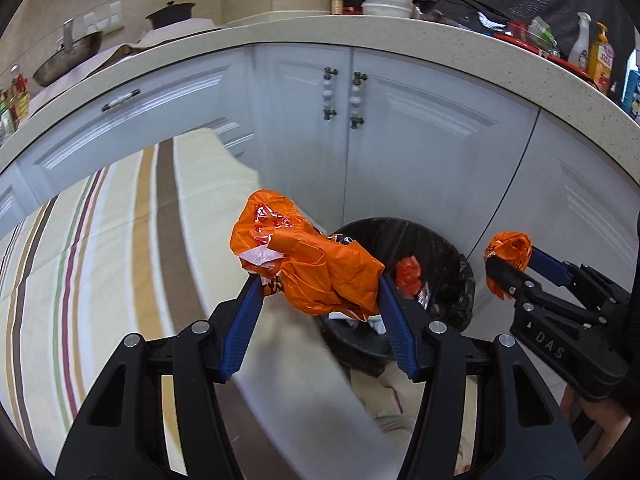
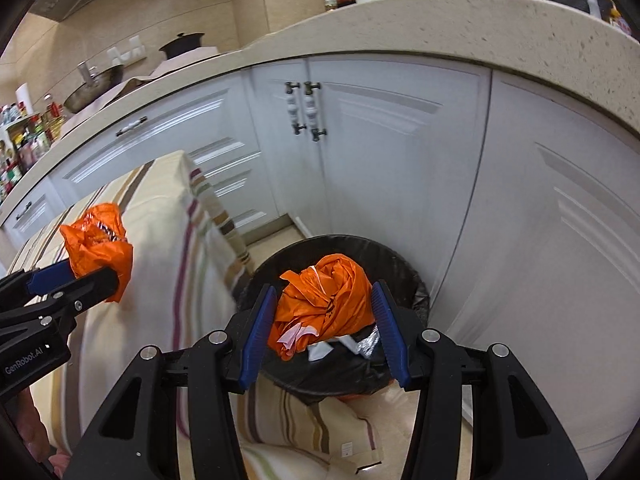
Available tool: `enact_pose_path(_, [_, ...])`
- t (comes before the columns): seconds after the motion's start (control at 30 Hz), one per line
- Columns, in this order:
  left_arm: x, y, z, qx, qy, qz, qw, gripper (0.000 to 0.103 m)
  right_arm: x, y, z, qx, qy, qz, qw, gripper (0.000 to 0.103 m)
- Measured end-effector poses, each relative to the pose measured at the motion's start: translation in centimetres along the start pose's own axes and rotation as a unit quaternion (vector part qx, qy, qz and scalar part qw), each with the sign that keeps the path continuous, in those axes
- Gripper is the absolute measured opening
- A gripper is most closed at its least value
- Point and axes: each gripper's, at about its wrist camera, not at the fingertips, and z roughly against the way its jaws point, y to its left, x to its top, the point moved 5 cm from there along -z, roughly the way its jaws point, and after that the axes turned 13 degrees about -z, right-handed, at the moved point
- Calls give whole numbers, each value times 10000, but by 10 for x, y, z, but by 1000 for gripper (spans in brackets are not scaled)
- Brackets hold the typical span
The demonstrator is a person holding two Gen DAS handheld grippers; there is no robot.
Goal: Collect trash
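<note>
Left wrist view: the left gripper [image 1: 318, 280] pointed down toward a kitchen floor, its two blue fingers [image 1: 244, 320] pressed against either side of a crumpled orange plastic bag [image 1: 308, 256] with red and white print. The bag bulged up and forward beyond the fingertips. Just behind and below it stood a round trash bin [image 1: 452, 256] lined with a black bag, set against white cabinet doors [image 1: 400, 140]. A smaller red-orange scrap [image 1: 408, 274] lay inside the bin, near its front edge. At the right edge of the view, the right gripper [image 1: 508, 264] clamped a second orange wad [image 1: 508, 246], held beside the bin's right rim. To the left spread a cream tablecloth [image 1: 100, 260] with brown, maroon and green stripes. Above the cabinets ran a speckled countertop [image 1: 360, 28] carrying bottles, white bowls and a wok.

Right wrist view: the right gripper [image 2: 324, 308] held its own crumpled orange bag [image 2: 324, 304] between blue fingers [image 2: 388, 328] at a middling spread, closed on the wad. The wad hung directly over the black-lined bin [image 2: 416, 280], whose opening showed white and silvery scraps [image 2: 352, 346] inside. At the left, the left gripper [image 2: 96, 276] gripped the first orange bag [image 2: 96, 240] above the striped cloth [image 2: 192, 280], apart from the bin. White cabinets [image 2: 400, 160] and the countertop [image 2: 480, 28] curved behind.
</note>
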Motion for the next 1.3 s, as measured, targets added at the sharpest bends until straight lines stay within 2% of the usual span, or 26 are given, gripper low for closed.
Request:
enact_pose_path(0.27, [36,-19,-35,158,-126,-190,9996,58,23,-4,-26,27,-104,70,9999,50])
enact_pose_path(0.37, [48,-25,-53,300,-81,-372,9988,65,34,-5,-41,13,-181,113,9998,70])
enact_pose_path(0.57, [53,-23,-68,301,63,-319,9990,70,40,-15,-41,-83,-296,-101,9995,70])
enact_pose_path(0.87, [51,-14,-49,263,-78,-199,9994,74,42,-18,-22,-173,-453,-189,9986,70])
enact_pose_path(1.17, [42,-6,-11,223,-324,-103,9992,74,40,-4,13,-185,-674,-140,9975,70])
enact_pose_path(1.3, [37,-1,8,192,-448,-22,9988,79,36,3,32,-197,-770,-120,9968,71])
